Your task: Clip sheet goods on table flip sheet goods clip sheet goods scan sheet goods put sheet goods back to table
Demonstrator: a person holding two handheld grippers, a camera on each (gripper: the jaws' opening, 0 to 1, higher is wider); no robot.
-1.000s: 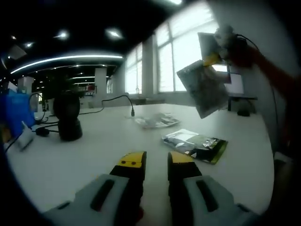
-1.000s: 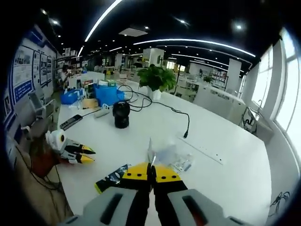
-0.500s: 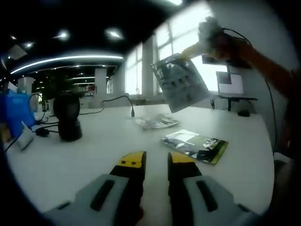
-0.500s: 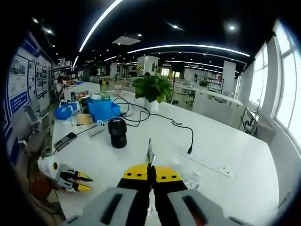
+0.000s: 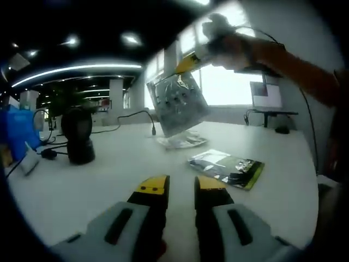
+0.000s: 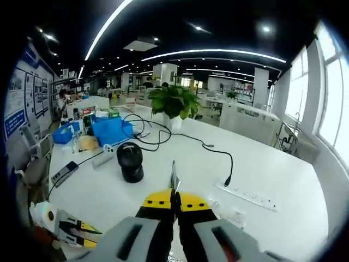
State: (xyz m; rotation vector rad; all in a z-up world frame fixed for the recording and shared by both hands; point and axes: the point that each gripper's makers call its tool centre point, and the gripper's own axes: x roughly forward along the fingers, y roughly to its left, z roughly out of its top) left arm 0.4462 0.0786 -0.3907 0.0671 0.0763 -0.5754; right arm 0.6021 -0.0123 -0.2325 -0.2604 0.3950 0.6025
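Where ceiling lights glow, white table, potted plant, black cable

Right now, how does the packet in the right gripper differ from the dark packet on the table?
The held packet is clear and silvery, hanging tilted in the air, clamped by the right gripper. The dark packet is black and green, lying flat on the table, ungripped. Both are thin, flat sheets.

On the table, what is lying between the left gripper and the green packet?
Nothing: in the left gripper view, only bare white table separates the left gripper from the green packet.
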